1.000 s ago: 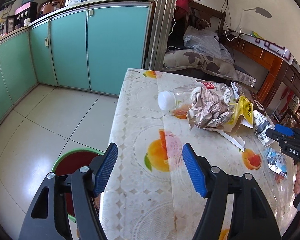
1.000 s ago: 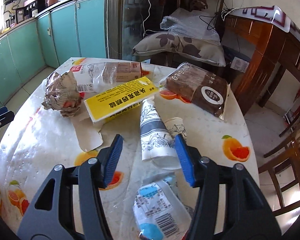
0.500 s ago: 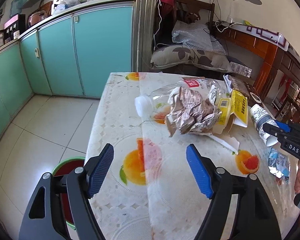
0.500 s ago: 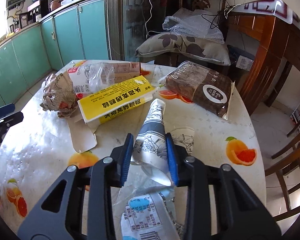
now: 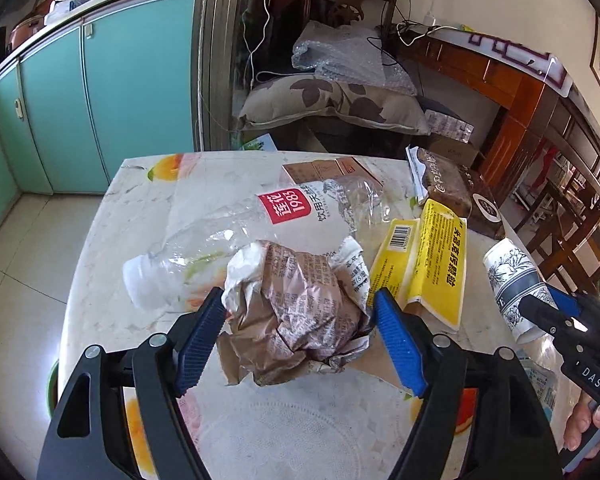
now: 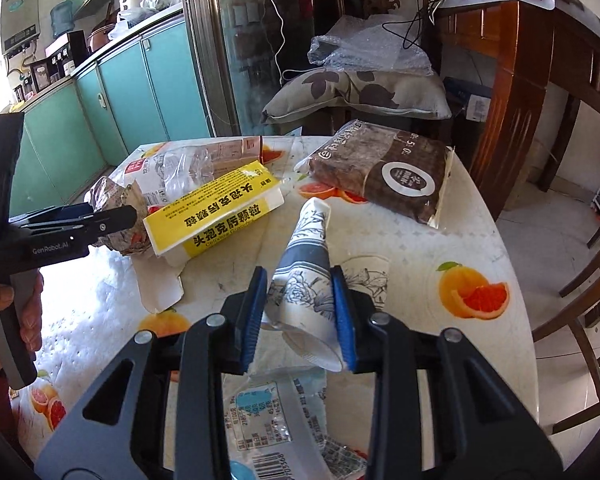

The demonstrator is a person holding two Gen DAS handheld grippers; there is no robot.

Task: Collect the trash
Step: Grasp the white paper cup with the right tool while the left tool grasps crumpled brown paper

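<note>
Yellow box (image 5: 424, 264) beside crumpled paper (image 5: 300, 308)

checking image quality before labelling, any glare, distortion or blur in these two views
Left wrist view: strong fisheye bend, dark corners; sharp on the crumpled paper ball between the left gripper pads; window light washes out the tablecloth. Right wrist view: same curved edges; blown-out white at the far left and glare on the tablecloth; paper cup in the right gripper is crisp.
</note>
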